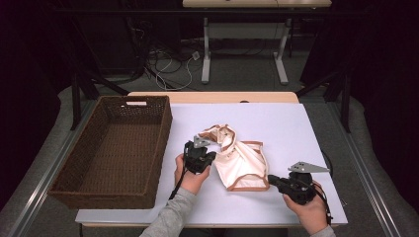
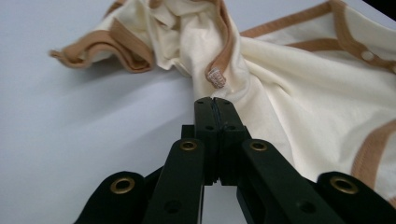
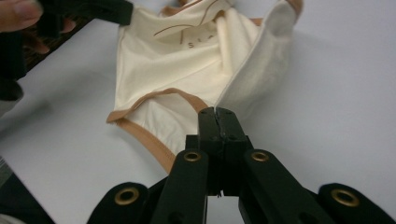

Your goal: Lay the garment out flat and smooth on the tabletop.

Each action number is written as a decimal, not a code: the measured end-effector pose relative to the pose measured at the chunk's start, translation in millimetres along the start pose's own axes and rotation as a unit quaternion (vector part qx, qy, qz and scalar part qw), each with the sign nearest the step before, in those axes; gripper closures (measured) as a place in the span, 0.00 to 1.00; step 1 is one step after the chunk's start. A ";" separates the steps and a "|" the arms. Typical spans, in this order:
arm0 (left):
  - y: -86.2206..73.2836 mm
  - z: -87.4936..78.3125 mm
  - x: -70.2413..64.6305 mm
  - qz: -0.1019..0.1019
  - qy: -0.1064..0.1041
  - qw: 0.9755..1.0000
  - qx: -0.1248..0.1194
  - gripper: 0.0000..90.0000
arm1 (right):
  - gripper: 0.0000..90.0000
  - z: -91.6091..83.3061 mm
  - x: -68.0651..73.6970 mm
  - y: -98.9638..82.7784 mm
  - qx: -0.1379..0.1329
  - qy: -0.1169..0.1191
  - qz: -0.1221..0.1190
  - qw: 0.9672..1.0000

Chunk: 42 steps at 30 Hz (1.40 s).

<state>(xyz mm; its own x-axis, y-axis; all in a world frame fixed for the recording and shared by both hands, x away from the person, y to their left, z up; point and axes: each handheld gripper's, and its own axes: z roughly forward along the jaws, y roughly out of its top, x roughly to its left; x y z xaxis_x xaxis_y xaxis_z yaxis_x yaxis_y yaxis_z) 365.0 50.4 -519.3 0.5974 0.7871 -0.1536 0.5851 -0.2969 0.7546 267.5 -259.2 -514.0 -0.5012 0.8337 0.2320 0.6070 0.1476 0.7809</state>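
Garment is a small cream baby piece with tan binding, lying crumpled on the white table, just right of the basket and well short of being in it. Basket looks empty.

Left gripper: jaws together, tips at the garment's basket-side edge. In the left gripper view the tips sit tight against a fold of cream cloth just under a tan edge with a snap. Looks clamped on that fold, though the nip itself is hidden between the jaws.

Right gripper: jaws together too, at the garment's corner farthest from the basket and nearest the person. The right gripper view shows a thin cloth edge running straight into the closed tips, so it reads as clamped on the hem.

Handling, my read:
- Light, limp knit with no stiffness. It will sag and bunch between any two hold points.
- Not fragile, not slippery, but a thin single layer can creep out of the pads under pull.
- The tan binding is the best place to grab: thicker, doubled, less stretch. Avoid pinching on the snaps, since pads won't seat flat there.
- Two holds on opposite sides, pulled gently apart, should spread it flat. One hold just lifts a rag.
- The twisted bunch on the side away from the person needs shaking out or a regrip. Tension alone probably won't clear it.
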 end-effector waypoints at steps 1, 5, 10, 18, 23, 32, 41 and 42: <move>0.6 -1.3 2.4 -0.002 0.004 1.000 -0.004 1.00 | 1.00 0.8 3.6 0.3 0.000 0.005 0.001 1.000; 3.5 -5.6 12.0 -0.008 0.021 1.000 -0.008 1.00 | 1.00 4.6 21.6 0.8 0.001 0.032 -0.005 0.999; 2.1 -5.4 21.3 -0.022 0.048 0.999 -0.002 0.99 | 0.99 12.6 38.0 -3.0 0.024 0.043 -0.016 0.999; -6.5 -3.0 21.0 -0.049 0.030 0.998 0.000 0.90 | 0.83 13.1 35.5 -4.0 0.015 0.025 -0.017 0.999; -10.2 -11.0 14.4 -0.054 0.008 0.998 -0.009 0.74 | 0.78 11.2 23.2 1.5 0.001 0.003 -0.007 1.000; -23.9 -21.7 2.5 -0.011 -0.024 1.000 0.005 0.55 | 0.71 19.3 -3.6 15.2 -0.013 -0.042 -0.012 0.999; -48.1 -33.6 1.0 -0.006 -0.041 0.999 0.007 0.50 | 0.70 33.6 -19.3 32.0 -0.021 -0.058 -0.001 0.998; -51.5 -35.6 1.0 -0.005 -0.041 0.999 0.008 0.50 | 0.70 36.7 -21.3 32.8 -0.022 -0.062 -0.001 0.998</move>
<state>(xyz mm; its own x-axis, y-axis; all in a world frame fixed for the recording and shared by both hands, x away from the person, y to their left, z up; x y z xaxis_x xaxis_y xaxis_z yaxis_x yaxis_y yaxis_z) 315.9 85.8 -535.6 0.6343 0.7432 -0.2128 0.5995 -0.2991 0.7424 320.8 -252.6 -514.6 -0.4214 0.8929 0.1588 0.5772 0.1289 0.8064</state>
